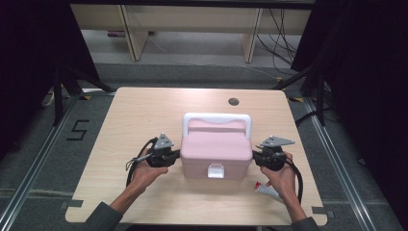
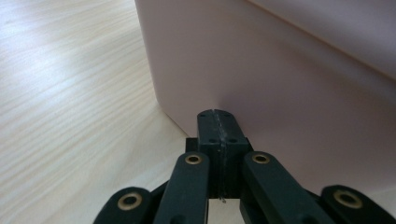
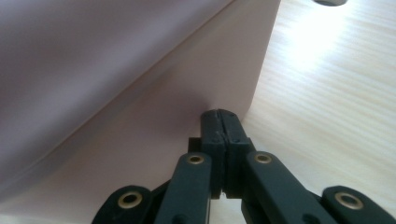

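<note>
A pink box (image 1: pixel 216 149) with a white handle and a white front latch stands in the middle of the wooden table (image 1: pixel 144 110). My left gripper (image 1: pixel 177 155) is at the box's left side, jaws shut with nothing between them. In the left gripper view its tips (image 2: pixel 217 114) touch the pink wall (image 2: pixel 280 79) near a corner. My right gripper (image 1: pixel 256 156) stands at the box's right side, also shut and empty. In the right gripper view its tips (image 3: pixel 222 113) rest against the pink wall (image 3: pixel 140 116).
A small white and red tube (image 1: pixel 267 190) lies on the table near the right hand. A dark round hole (image 1: pixel 234 101) is set in the tabletop behind the box. Dark curtains and stands flank the table; shelves stand beyond it.
</note>
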